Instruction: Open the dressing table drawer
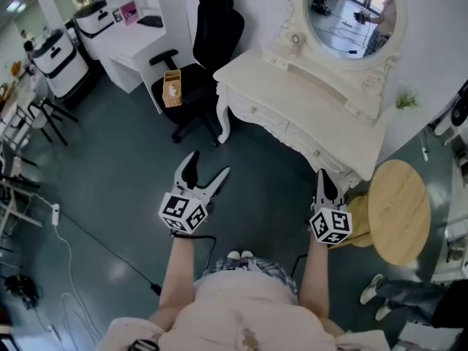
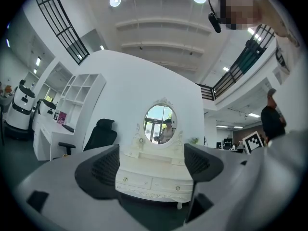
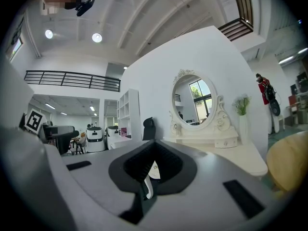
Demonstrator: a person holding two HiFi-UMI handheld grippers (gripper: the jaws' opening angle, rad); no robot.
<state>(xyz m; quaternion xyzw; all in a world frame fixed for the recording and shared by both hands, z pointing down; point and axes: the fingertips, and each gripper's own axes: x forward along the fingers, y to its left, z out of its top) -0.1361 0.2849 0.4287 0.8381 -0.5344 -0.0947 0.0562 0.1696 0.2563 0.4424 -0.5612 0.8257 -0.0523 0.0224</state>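
Note:
The white dressing table with its oval mirror stands ahead of me; its two front drawers look closed, each with a small knob. My left gripper hangs over the floor short of the table, open and empty. In the left gripper view the left gripper frames the drawers between wide-apart jaws, well short of them. My right gripper is near the table's right front corner, shut on nothing. In the right gripper view the right gripper has its pads together, with the table to its right.
A black office chair stands left of the table, beside a white desk. A round wooden stool sits at my right. White machines and cables are at the left. A person's shoes show at lower right.

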